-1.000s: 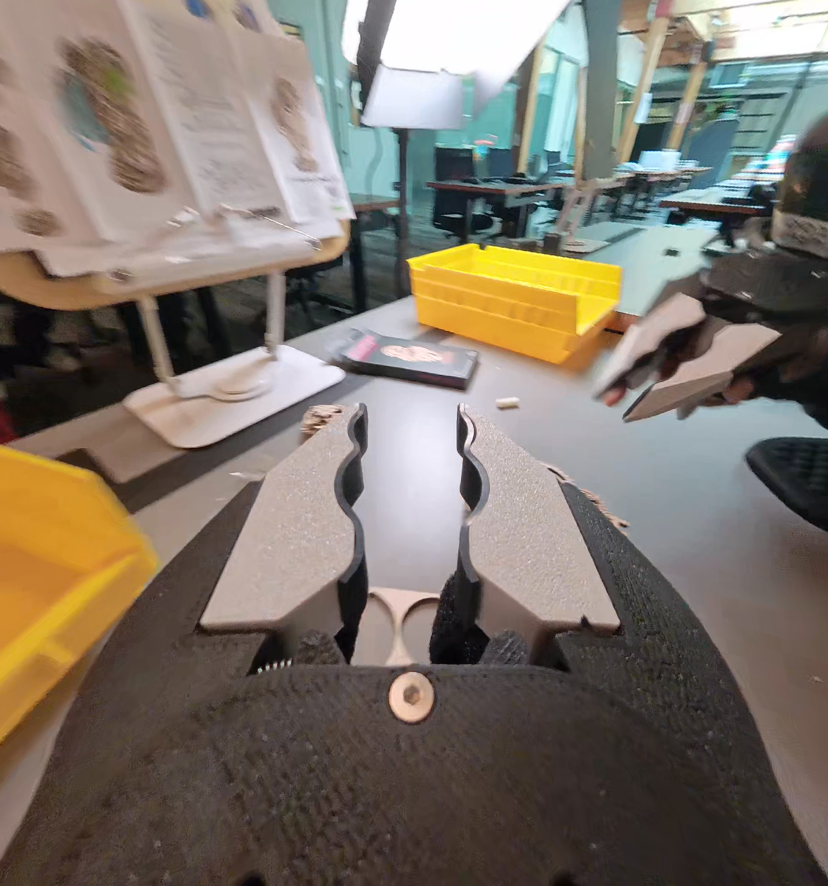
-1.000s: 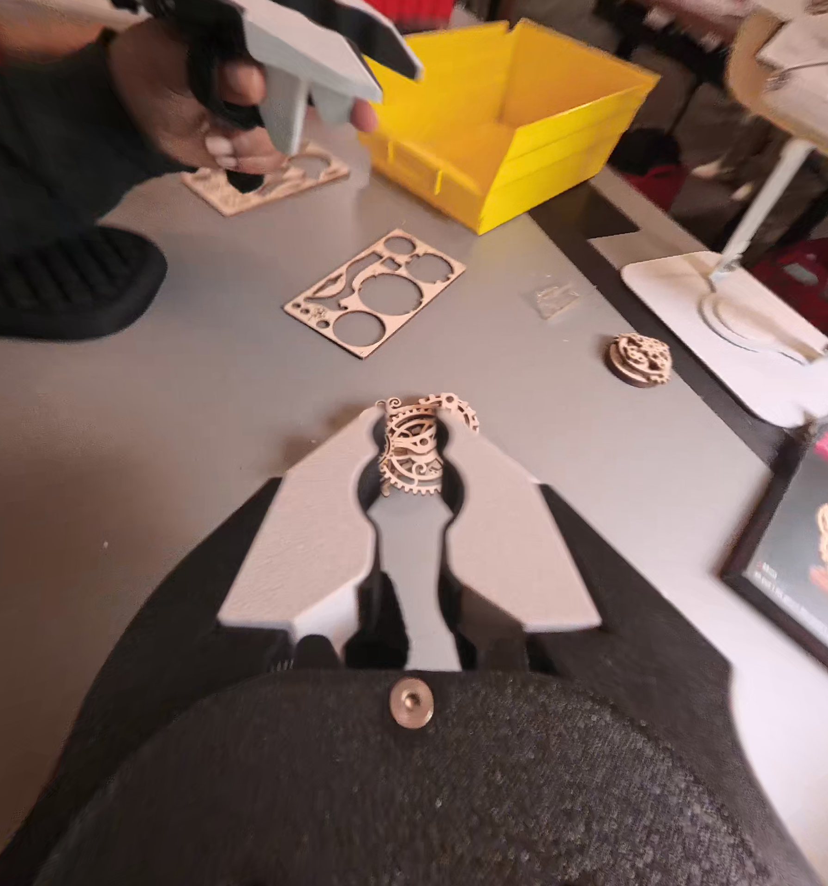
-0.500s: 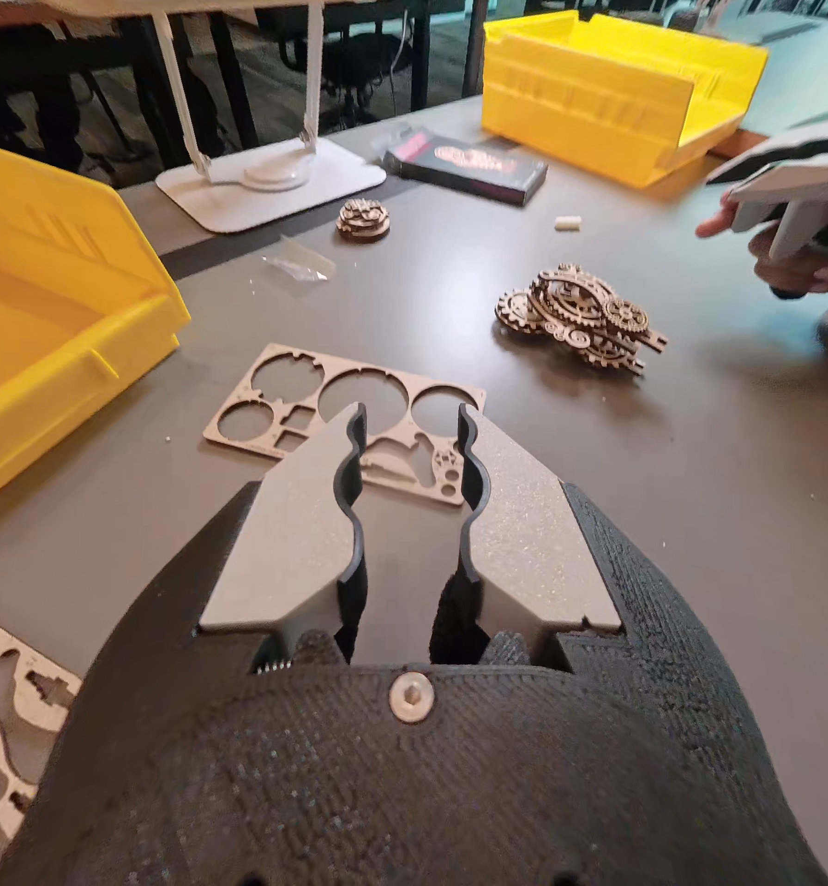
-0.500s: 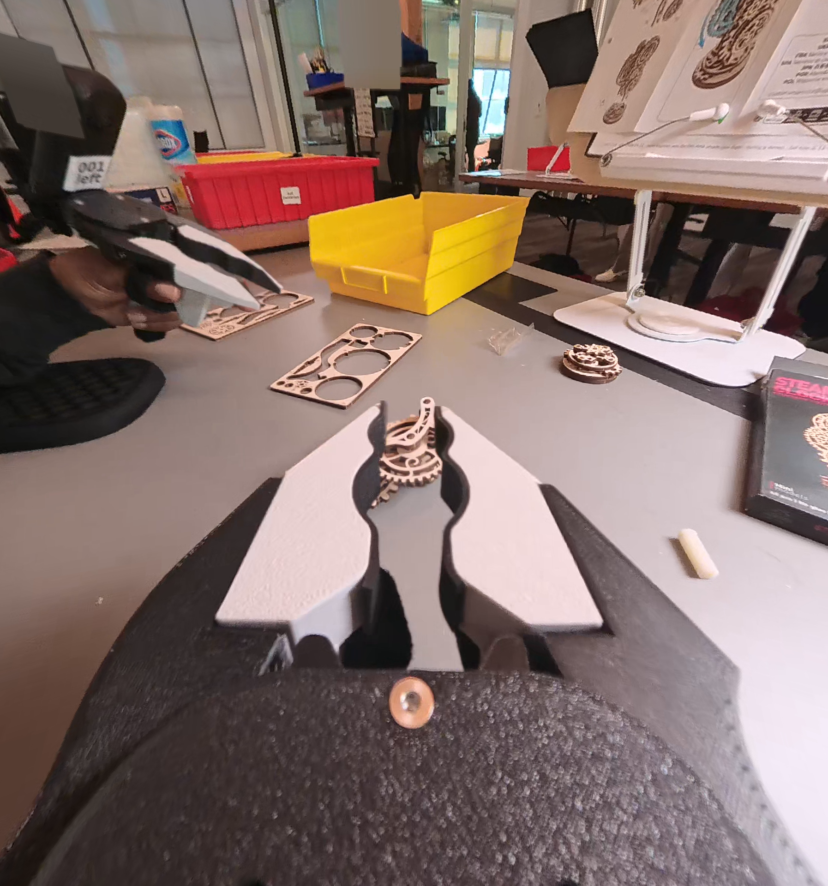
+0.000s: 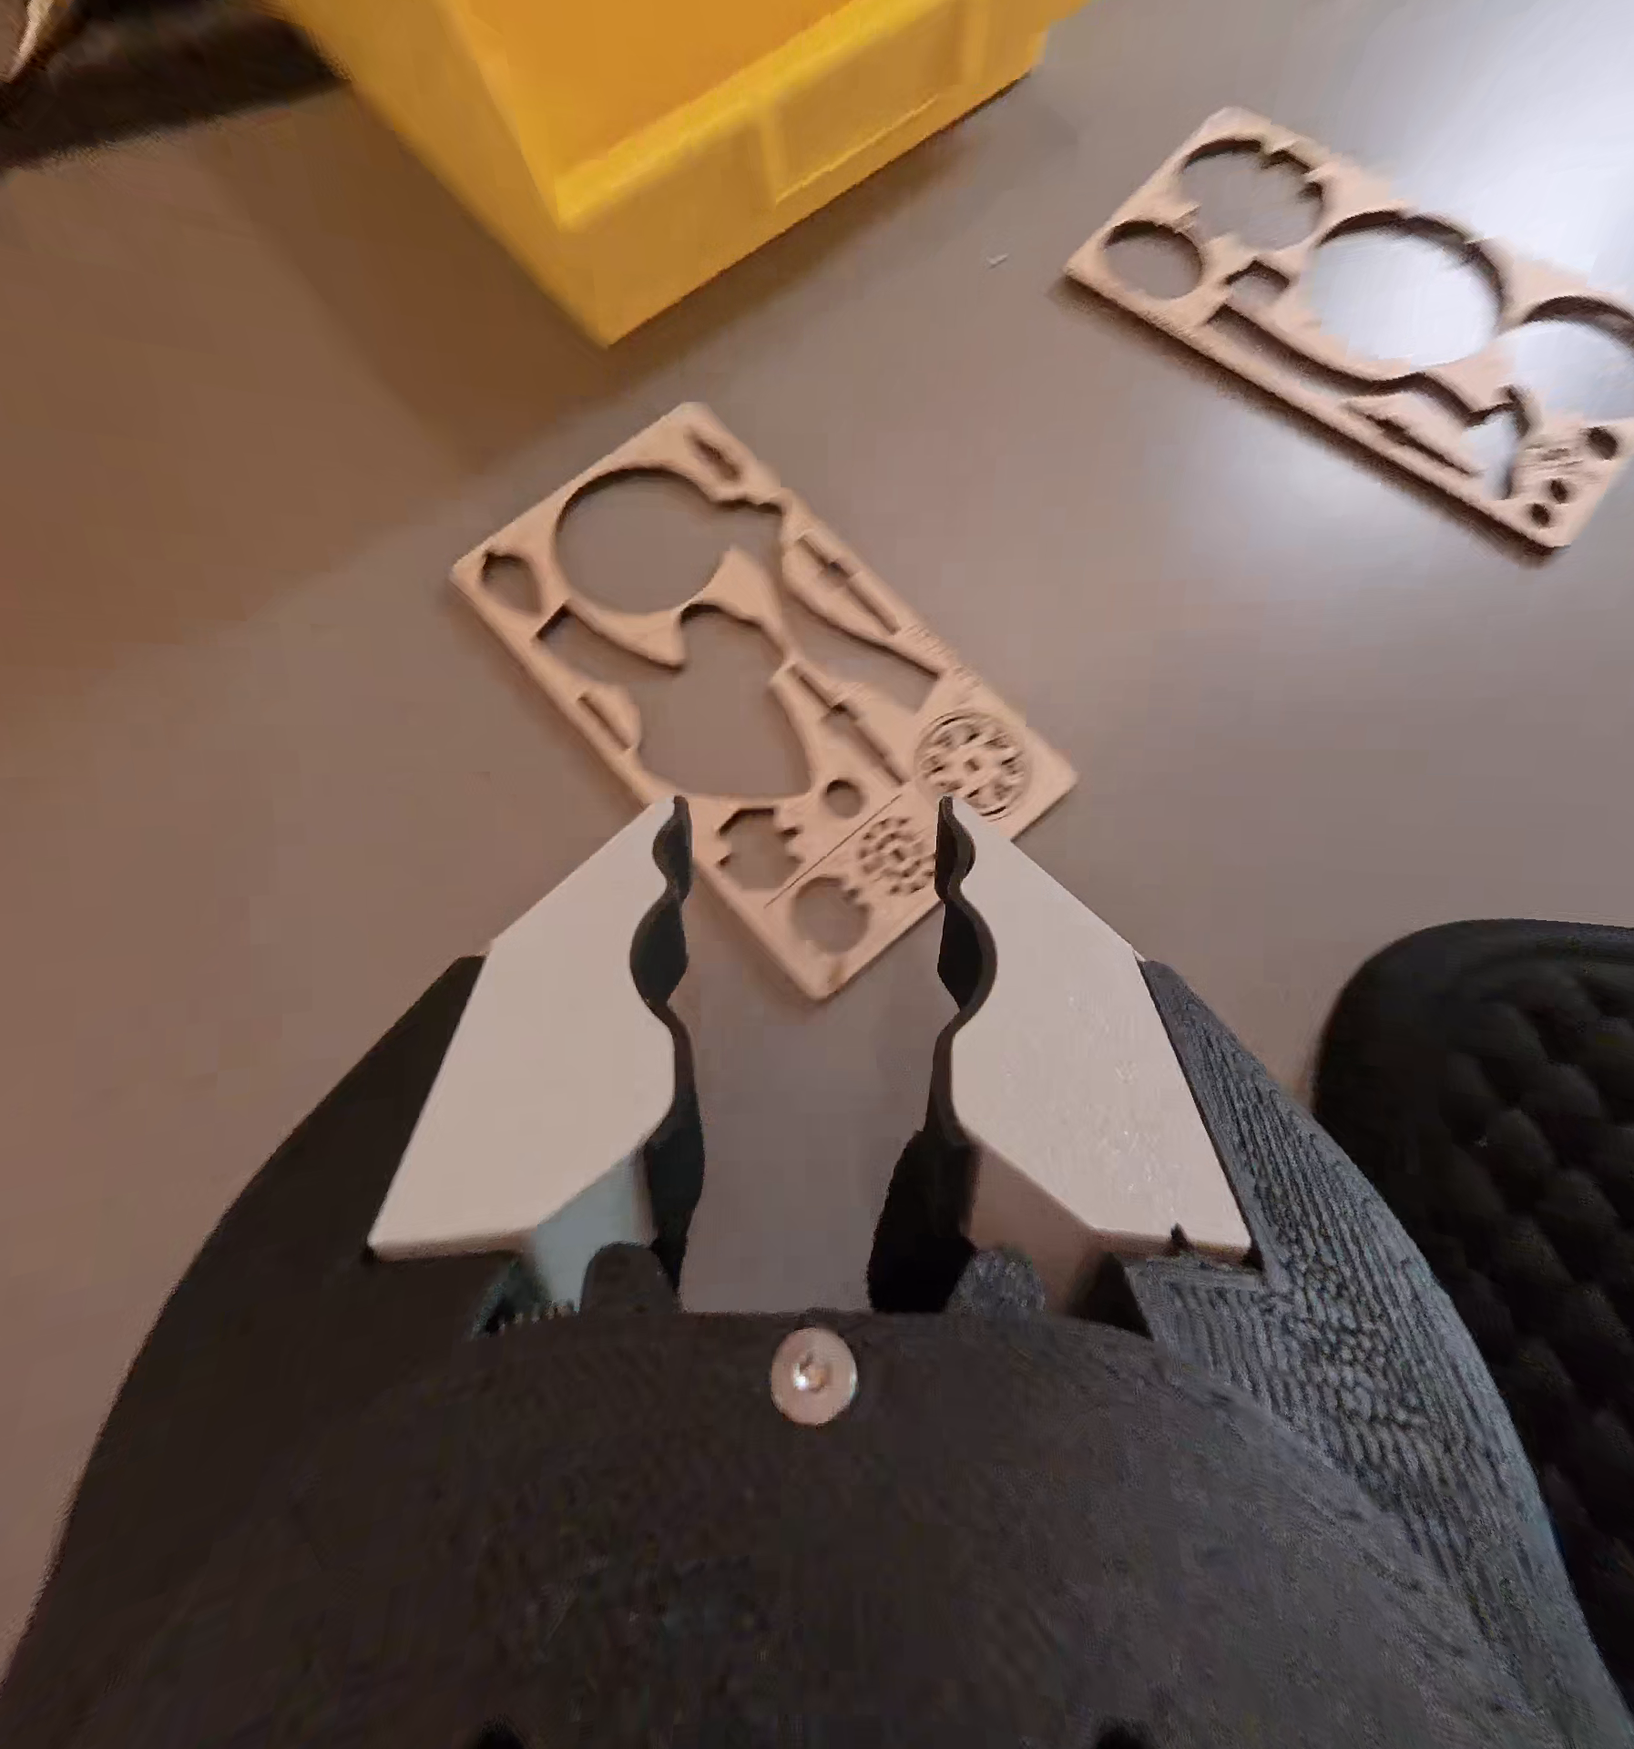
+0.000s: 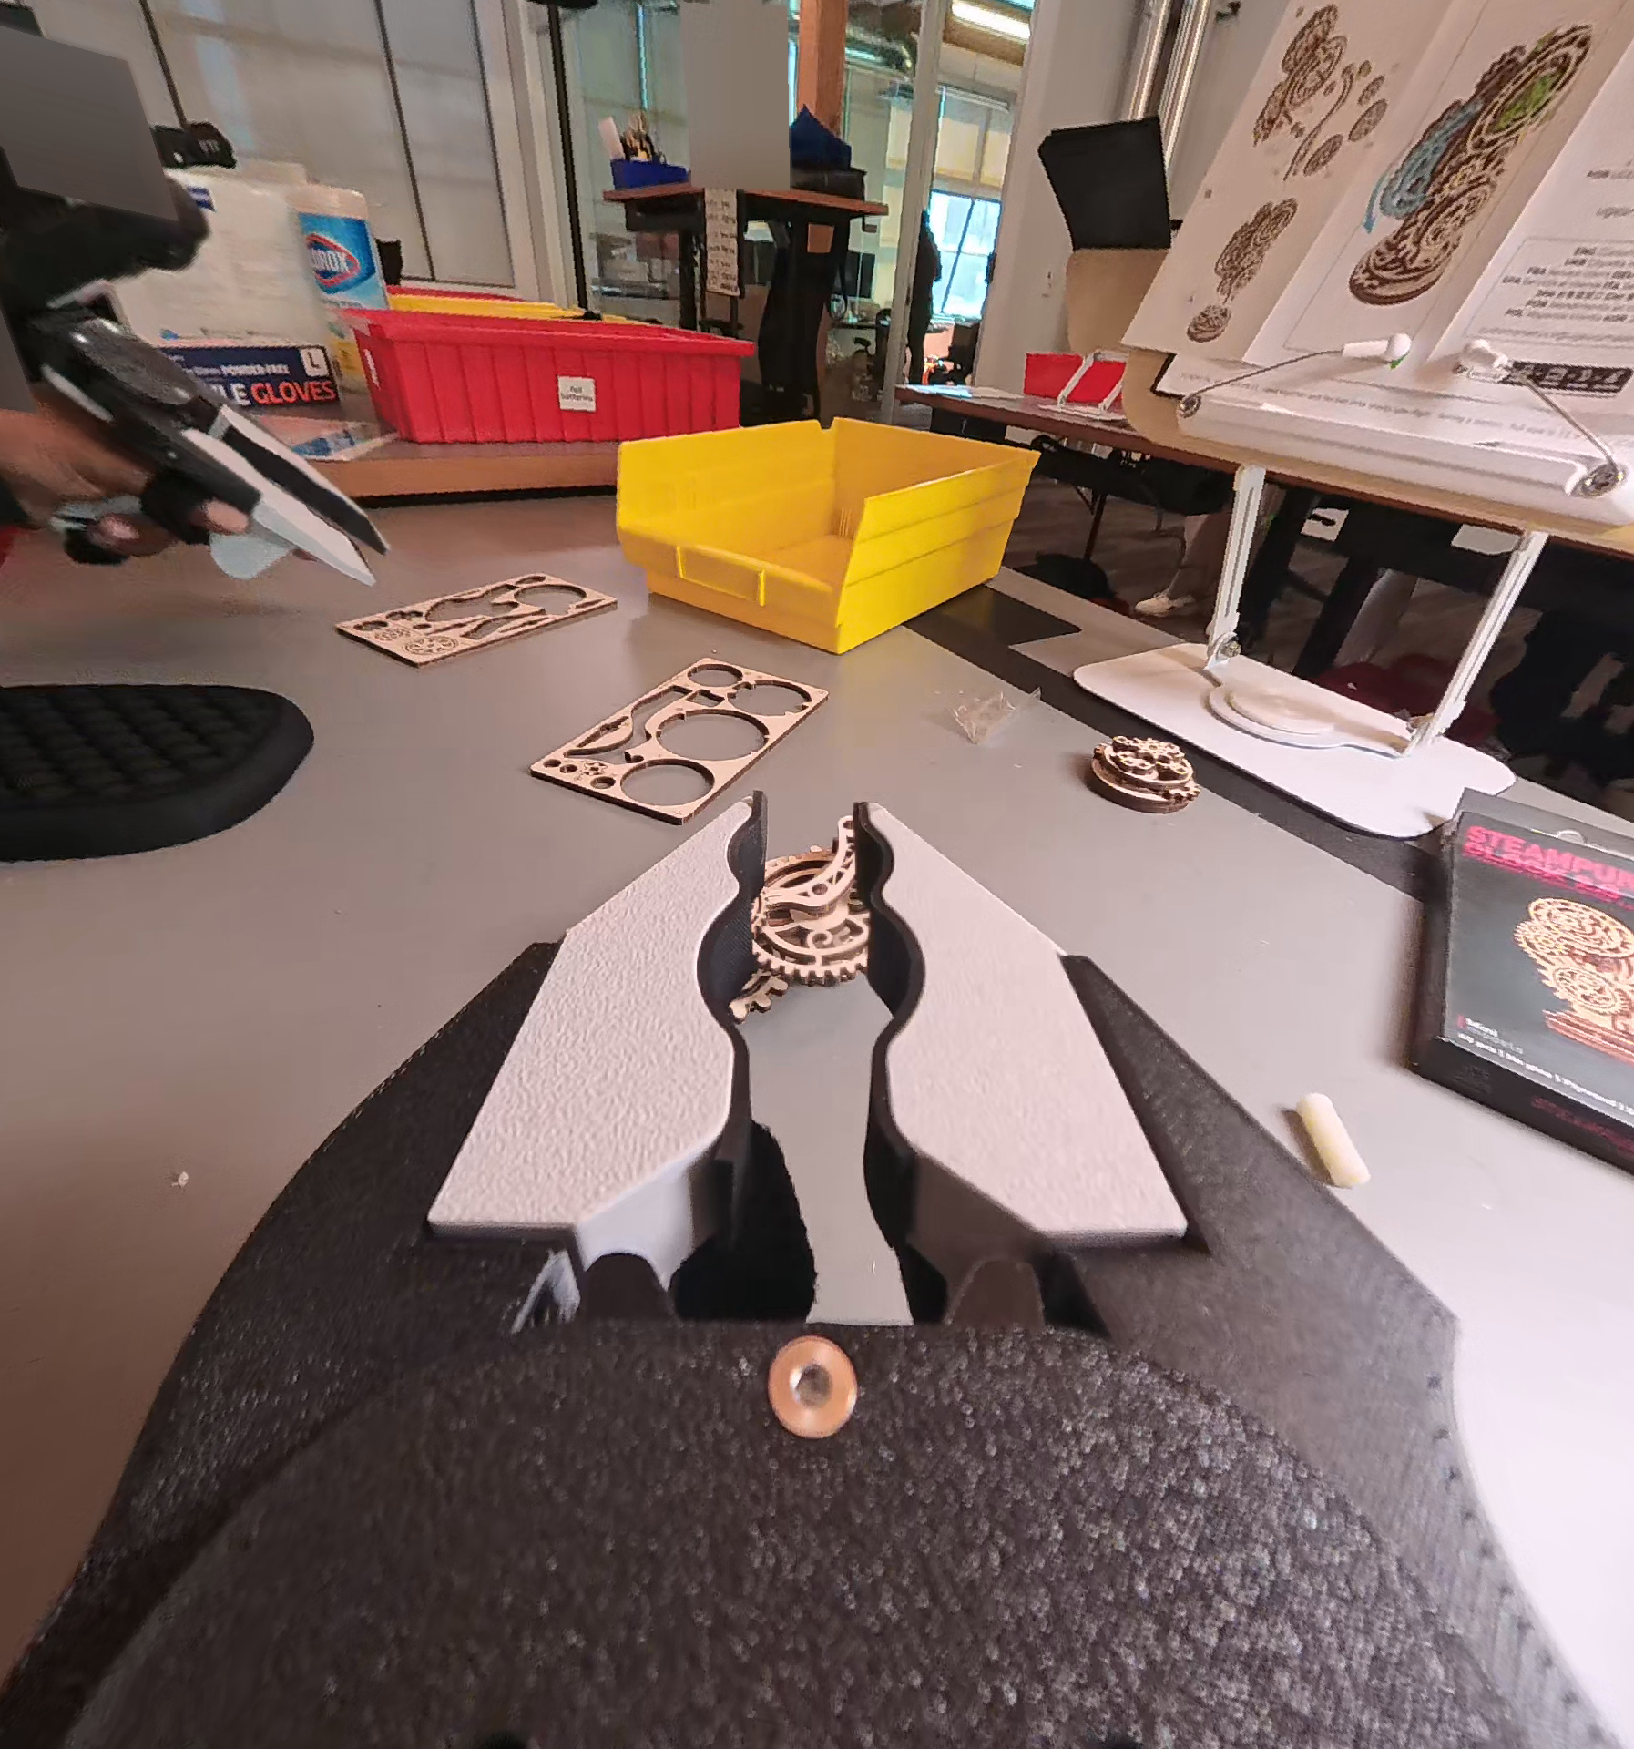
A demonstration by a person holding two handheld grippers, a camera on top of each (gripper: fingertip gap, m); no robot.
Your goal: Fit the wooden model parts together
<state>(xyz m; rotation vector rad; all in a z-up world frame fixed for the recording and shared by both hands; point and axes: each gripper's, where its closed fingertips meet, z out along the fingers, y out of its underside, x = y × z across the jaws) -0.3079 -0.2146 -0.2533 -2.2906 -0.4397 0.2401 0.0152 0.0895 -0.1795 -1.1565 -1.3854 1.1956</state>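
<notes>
While the right gripper (image 6: 808,823) clamps its black ribbed pads on a pale wooden gear assembly (image 6: 808,923) — laser-cut plywood, toothed wheels and scrollwork stacked together — the left gripper (image 5: 813,823) hangs with its jaws spread wide and nothing between them, above a thin plywood sheet (image 5: 756,700) punched with round and curved cut-outs, two small gears still in its corner. A second punched sheet (image 5: 1381,360) lies farther off, near a glossy yellow plastic bin (image 5: 700,142). Both grippers have matte grey wedge-shaped fingers with wavy black inner faces in rough black textured housings. On the smooth grey table (image 6: 321,946) rest a dimpled black pad (image 6: 103,767), a small round wooden gear stack (image 6: 1144,771), a black printed box (image 6: 1570,1003) and a white book stand (image 6: 1315,738) holding printed instruction pages; lettering shows on them and on background containers.
</notes>
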